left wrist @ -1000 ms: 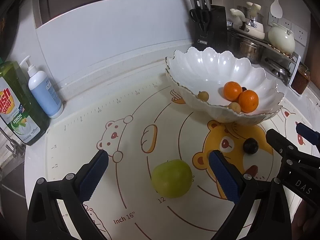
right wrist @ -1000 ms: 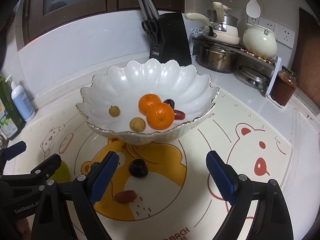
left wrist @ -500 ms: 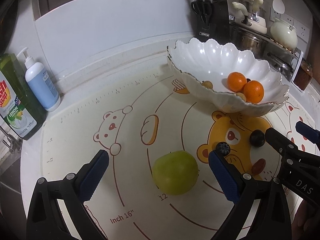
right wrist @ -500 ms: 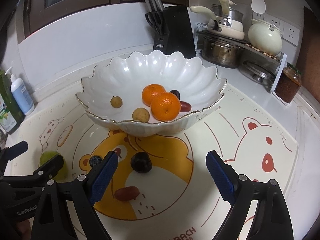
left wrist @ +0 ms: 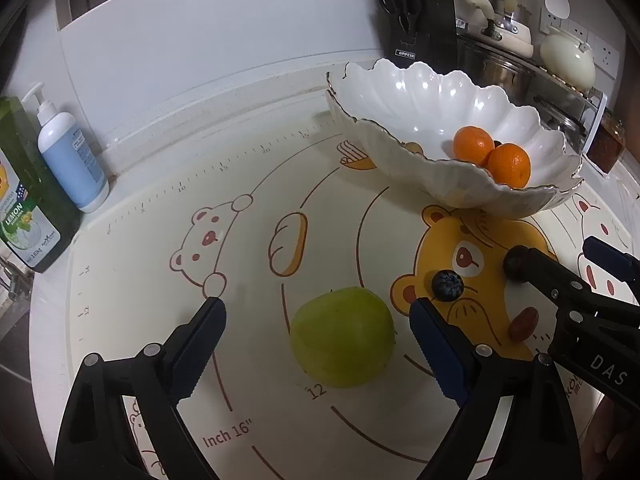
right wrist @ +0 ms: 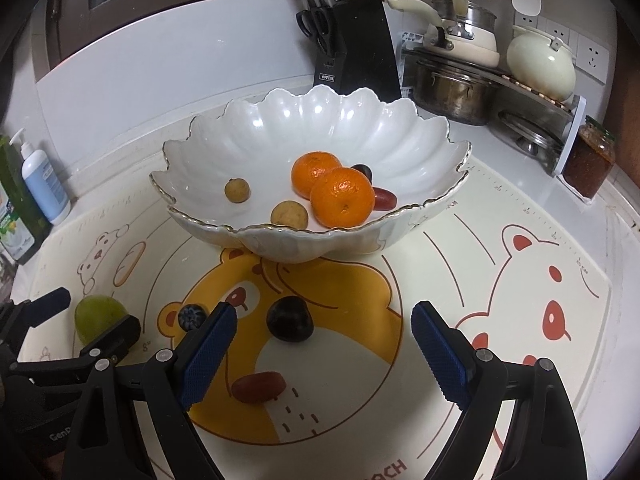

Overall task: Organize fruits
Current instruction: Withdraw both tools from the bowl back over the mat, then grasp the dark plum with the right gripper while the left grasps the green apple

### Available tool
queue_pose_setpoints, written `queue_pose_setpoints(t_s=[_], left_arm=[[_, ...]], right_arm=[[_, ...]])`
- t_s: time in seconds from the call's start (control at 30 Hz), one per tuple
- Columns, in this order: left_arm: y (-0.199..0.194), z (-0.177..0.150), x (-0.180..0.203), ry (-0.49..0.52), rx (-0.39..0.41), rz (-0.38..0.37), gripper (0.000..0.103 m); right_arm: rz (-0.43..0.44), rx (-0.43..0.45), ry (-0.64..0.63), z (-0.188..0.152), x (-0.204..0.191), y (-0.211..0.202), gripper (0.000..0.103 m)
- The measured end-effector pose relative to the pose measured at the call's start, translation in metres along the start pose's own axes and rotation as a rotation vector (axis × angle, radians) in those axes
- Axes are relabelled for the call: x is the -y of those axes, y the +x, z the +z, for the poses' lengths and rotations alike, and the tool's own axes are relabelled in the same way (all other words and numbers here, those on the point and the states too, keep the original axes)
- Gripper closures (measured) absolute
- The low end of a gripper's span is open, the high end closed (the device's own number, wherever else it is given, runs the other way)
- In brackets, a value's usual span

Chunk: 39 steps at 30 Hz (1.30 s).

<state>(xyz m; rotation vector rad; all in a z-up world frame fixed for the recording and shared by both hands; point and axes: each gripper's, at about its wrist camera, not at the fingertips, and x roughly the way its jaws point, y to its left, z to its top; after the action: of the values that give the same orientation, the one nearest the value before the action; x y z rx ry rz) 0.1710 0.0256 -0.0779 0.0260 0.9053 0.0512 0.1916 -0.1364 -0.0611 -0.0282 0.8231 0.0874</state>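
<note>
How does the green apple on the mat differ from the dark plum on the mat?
The green apple is pale green and clearly bigger; the dark plum is almost black and smaller. The apple lies between the fingers of the closing left gripper, which do not touch it; the plum lies ahead of the right gripper, nearer its left finger. Both are round and rest on the mat, outside the bowl.

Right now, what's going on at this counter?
A person is sorting fruit with two handheld grippers. The left gripper straddles the green apple, its jaws closing but not touching it yet. The right gripper hovers open over the dark plum. Two oranges already sit in the white bowl.
</note>
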Motion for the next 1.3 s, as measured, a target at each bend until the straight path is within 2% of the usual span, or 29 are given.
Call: queue_pose_setpoints(t_s=[0.33, 0.4, 0.53, 0.6, 0.77, 0.8, 0.9, 1.3], left_arm=[[0.012, -0.005, 0.004, -0.001, -0.038, -0.039, 0.027], [0.014, -0.006, 0.004, -0.004, -0.044, -0.049, 0.036], [0.015, -0.006, 0.003, -0.007, -0.039, -0.057, 0.039], [0.015, -0.006, 0.003, -0.008, -0.038, -0.055, 0.04], [0.015, -0.006, 0.003, -0.007, -0.03, -0.056, 0.044], [0.015, -0.006, 0.004, -0.006, -0.028, -0.058, 0.046], [0.014, -0.006, 0.004, -0.001, -0.023, -0.062, 0.055], [0.012, -0.006, 0.002, -0.011, -0.035, -0.071, 0.056]], right_arm=[[0.041, -0.039, -0.013, 0.0, -0.007, 0.015, 0.034], [0.048, -0.047, -0.013, -0.001, -0.008, 0.017, 0.041], [0.063, -0.071, -0.01, -0.003, -0.008, 0.023, 0.047], [0.072, -0.082, -0.005, -0.004, -0.008, 0.024, 0.056], [0.078, -0.091, -0.012, -0.004, -0.009, 0.025, 0.069], [0.083, -0.091, -0.012, -0.004, -0.01, 0.024, 0.075], [0.086, -0.091, -0.018, -0.005, -0.013, 0.023, 0.075], [0.079, -0.065, -0.027, -0.003, -0.012, 0.014, 0.075]])
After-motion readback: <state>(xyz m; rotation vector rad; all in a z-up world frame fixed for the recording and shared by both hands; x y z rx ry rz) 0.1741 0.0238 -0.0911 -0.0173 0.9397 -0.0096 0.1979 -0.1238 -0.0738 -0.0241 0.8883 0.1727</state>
